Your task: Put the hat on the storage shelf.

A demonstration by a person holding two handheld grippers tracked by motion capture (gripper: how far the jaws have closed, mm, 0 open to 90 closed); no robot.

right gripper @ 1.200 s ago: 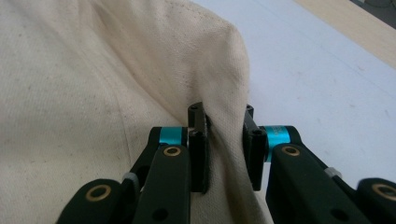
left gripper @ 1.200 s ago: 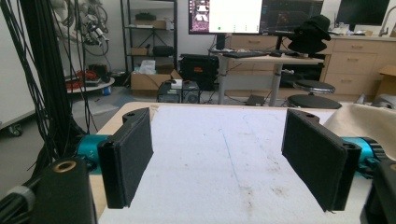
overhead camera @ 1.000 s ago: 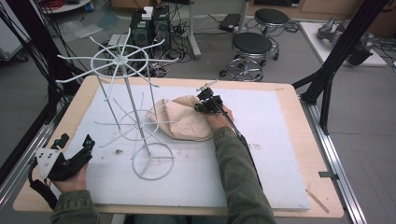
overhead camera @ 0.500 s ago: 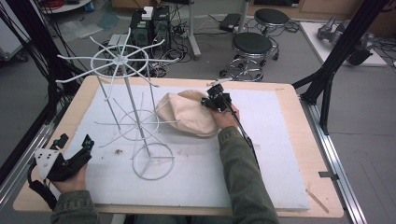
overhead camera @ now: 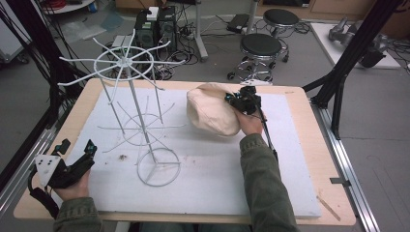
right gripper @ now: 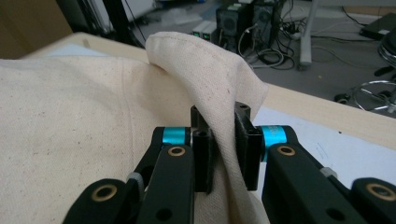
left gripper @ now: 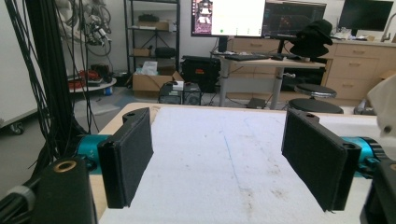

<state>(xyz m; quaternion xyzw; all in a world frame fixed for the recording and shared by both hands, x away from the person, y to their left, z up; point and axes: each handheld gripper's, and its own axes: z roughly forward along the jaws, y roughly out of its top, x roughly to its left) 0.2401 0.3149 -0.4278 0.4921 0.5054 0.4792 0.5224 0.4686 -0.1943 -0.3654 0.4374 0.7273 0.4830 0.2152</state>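
Since a second ago the right tongs have carried the cream cloth hat away from the white wire rack, up the white mat toward the far edge of the table; the left tongs have stayed at the near left corner.

No brand, label or writing can be read anywhere: the monitors behind the table show bright windows too small to make out.

The right tongs are closed tight on a fold of the hat's edge. The right gripper view shows this best: the cloth rises out of the narrow gap between the two black jaws, and the rest of the hat spreads to the left of them. The high view cannot show that pinch, but it shows the hat hanging to the left of the right tongs, clear of the rack, which stands between the two tongs.

The left tongs are wide open with nothing between the jaws, only bare mat ahead. The left gripper view catches a bit of cream cloth at its right edge, and a black hat on the desk beyond.
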